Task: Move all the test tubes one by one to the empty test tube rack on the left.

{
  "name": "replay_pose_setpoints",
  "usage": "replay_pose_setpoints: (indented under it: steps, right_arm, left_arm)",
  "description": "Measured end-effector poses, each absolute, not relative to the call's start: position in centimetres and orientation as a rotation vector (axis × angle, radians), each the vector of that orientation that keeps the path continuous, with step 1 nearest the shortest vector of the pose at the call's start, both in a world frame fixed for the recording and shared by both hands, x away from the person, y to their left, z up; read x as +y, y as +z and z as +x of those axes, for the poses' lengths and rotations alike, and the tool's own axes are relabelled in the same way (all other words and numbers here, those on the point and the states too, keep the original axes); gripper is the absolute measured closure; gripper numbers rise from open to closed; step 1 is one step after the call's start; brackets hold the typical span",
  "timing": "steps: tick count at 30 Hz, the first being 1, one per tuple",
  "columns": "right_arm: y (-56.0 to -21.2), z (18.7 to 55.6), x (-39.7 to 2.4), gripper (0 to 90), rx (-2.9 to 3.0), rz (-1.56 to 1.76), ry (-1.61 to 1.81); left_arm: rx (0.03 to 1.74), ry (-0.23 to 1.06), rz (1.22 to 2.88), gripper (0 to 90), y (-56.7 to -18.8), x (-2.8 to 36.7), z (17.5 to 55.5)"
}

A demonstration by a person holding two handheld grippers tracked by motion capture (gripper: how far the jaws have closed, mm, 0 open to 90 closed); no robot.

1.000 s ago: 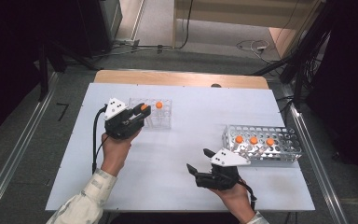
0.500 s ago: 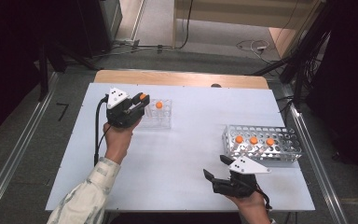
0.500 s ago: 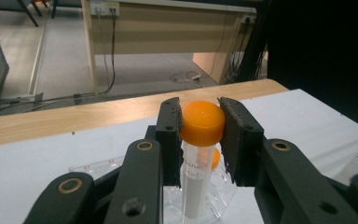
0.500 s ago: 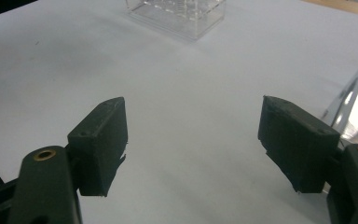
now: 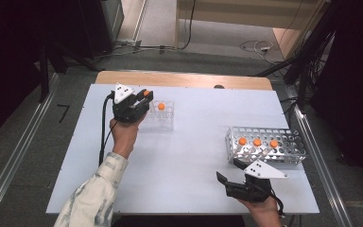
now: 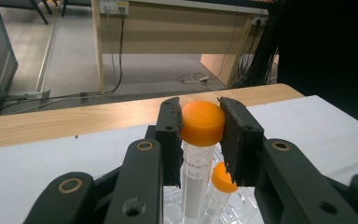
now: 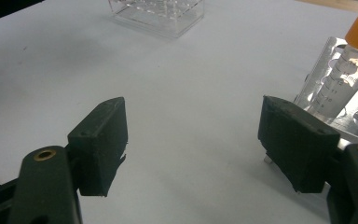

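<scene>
While the left hand-held gripper (image 6: 200, 128) is clamping the upright tube (image 6: 198, 154) by its orange cap just above the clear rack (image 5: 158, 116), the right hand-held gripper (image 5: 231, 172) is waiting with jaws apart beside the metal rack (image 5: 264, 144).

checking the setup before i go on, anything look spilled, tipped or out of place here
Nothing stands out. The metal rack holds three capped tubes, the clear rack one tube, no spills. The left hand-held gripper grips a tube by its orange cap above the clear rack; the right hand-held gripper is open.
</scene>
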State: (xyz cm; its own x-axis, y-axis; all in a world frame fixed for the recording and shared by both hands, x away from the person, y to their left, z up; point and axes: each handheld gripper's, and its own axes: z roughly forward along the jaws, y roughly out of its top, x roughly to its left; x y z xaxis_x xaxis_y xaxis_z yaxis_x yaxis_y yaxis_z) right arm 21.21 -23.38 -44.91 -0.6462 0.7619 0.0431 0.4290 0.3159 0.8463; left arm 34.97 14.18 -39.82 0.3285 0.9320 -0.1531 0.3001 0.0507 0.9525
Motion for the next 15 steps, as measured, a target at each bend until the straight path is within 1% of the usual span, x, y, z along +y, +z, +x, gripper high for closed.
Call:
replay_pose_setpoints:
  steps: [15]
  right_arm:
    - [-45.0, 21.2, -23.4, 22.5, 2.223, 1.06, 1.252]
  left_arm:
    - [1.195, 0.749, 1.575, 69.9, -41.6, 12.8, 35.9]
